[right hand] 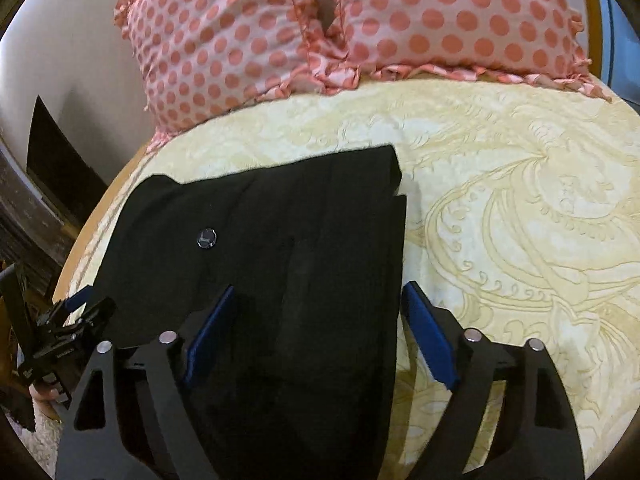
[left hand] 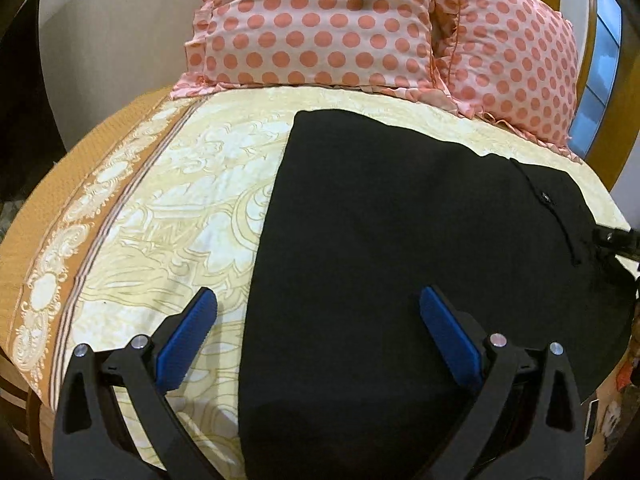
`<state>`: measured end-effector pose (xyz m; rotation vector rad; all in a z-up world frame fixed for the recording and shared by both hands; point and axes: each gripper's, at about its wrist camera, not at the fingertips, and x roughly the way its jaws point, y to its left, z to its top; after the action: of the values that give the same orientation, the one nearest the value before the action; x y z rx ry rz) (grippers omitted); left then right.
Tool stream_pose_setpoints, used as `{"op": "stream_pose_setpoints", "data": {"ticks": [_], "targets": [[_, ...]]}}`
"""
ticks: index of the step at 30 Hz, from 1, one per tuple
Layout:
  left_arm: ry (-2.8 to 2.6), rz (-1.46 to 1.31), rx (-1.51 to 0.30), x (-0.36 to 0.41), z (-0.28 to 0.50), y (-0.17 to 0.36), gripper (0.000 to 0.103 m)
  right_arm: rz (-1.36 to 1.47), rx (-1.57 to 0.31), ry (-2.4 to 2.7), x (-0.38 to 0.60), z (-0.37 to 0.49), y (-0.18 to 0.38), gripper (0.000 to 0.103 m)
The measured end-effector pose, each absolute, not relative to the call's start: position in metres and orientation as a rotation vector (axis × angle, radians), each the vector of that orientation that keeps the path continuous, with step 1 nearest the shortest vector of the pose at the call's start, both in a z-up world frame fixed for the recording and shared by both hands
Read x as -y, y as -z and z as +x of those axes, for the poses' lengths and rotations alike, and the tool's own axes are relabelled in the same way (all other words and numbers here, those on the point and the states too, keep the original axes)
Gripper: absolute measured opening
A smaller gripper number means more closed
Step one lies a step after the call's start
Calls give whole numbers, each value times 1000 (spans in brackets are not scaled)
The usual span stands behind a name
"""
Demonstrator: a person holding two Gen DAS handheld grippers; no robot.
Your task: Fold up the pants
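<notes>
While we held both tools above it, the bed (left hand: pixel 132 216) filled each view, its cream bedspread (right hand: pixel 500 200) printed with pale gold scrolls and edged by an orange border (left hand: pixel 44 240) out toward nine o'clock in the left wrist view. Two pink polka-dot pillows (left hand: pixel 320 28) lay side by side at twelve o'clock, touching each other. The black pants (left hand: pixel 400 220) lay flat on the bedspread, running from the centre down to six o'clock in both views (folded, as far as the layered edges showed), with a small round button (right hand: pixel 207 237) near ten o'clock in the right wrist view. Our left gripper (left hand: pixel 318 336) hung over the pants' left edge, blue pads (left hand: pixel 186 346) spread wide, clasping nothing. Our right gripper (right hand: pixel 318 332) stood likewise spread, straddling the pants' right edge, its pads (right hand: pixel 430 336) holding nothing.
</notes>
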<state>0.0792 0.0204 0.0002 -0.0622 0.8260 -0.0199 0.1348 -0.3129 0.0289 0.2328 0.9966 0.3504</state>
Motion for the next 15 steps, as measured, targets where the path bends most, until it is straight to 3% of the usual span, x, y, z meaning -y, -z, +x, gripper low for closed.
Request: {"op": "stream_pose_setpoints", "data": {"ticks": [12, 14, 15], "targets": [[12, -38, -829, -16, 80, 0, 101, 281, -994, -409, 317, 138, -30, 79], [12, -32, -824, -16, 80, 1, 101, 285, -983, -437, 318, 139, -30, 72], [11, -32, -822, -17, 81, 1, 101, 283, -977, -451, 317, 139, -30, 64]]}}
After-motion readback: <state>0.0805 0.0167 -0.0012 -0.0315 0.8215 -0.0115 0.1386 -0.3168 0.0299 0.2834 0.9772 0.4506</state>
